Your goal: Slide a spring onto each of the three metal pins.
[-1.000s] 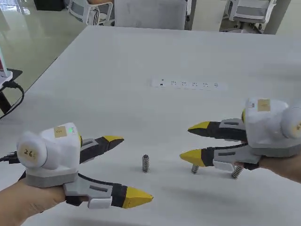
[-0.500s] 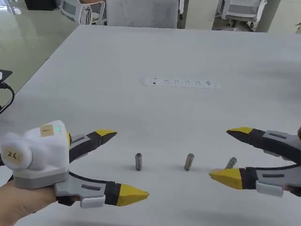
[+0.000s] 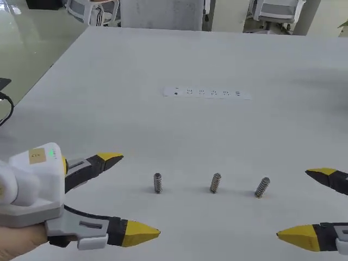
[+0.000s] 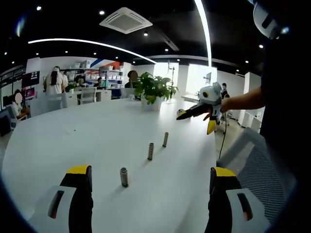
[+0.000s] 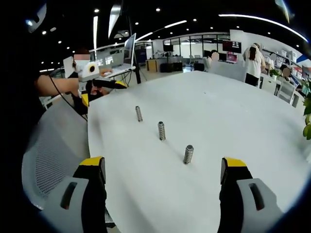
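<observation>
While the left hand-held gripper (image 3: pixel 134 195) and the right hand-held gripper (image 3: pixel 296 204) hang empty with jaws apart, three coiled grey metal springs (image 3: pixel 215 183) stand upright in a row between them on the white tabletop (image 3: pixel 190 130), the task apparently complete.

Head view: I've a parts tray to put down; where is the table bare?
Bare: the table beyond the power strip, and the band between that strip and the springs. Crowded: the near edge, where the springs stand between the left gripper and right gripper.
</observation>
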{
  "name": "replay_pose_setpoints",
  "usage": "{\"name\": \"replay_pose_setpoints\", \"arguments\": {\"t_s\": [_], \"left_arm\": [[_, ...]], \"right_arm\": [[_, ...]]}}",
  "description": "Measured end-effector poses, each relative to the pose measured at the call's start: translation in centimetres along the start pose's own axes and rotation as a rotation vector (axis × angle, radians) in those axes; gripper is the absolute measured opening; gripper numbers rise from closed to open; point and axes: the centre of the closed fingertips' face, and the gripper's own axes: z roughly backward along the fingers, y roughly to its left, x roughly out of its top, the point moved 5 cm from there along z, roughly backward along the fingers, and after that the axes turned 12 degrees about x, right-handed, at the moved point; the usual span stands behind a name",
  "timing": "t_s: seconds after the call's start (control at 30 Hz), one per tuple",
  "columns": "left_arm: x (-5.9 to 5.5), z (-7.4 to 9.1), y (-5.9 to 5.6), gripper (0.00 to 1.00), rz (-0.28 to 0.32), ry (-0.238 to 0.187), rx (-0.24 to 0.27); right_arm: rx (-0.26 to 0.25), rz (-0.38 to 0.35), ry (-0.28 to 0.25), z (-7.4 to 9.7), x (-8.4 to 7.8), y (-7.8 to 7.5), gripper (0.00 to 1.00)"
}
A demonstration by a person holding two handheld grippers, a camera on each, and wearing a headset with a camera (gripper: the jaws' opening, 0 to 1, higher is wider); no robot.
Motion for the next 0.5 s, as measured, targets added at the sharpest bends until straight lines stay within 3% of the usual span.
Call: {"name": "replay_pose_setpoints", "arguments": {"t_s": [0.27, 0.5], "left_arm": [[-0.04, 0.37, 0.22, 0.98, -0.007, 0.001, 0.021], [-0.47, 0.49, 0.15, 0.98, -0.009, 0.019, 0.034]], "right_arm": [[-0.023, -0.005, -0.026, 0.56, -0.09, 0.18, 0.99], [-0.036, -0.011, 0.011, 0.44, -1.02, 0.09, 0.99]]}}
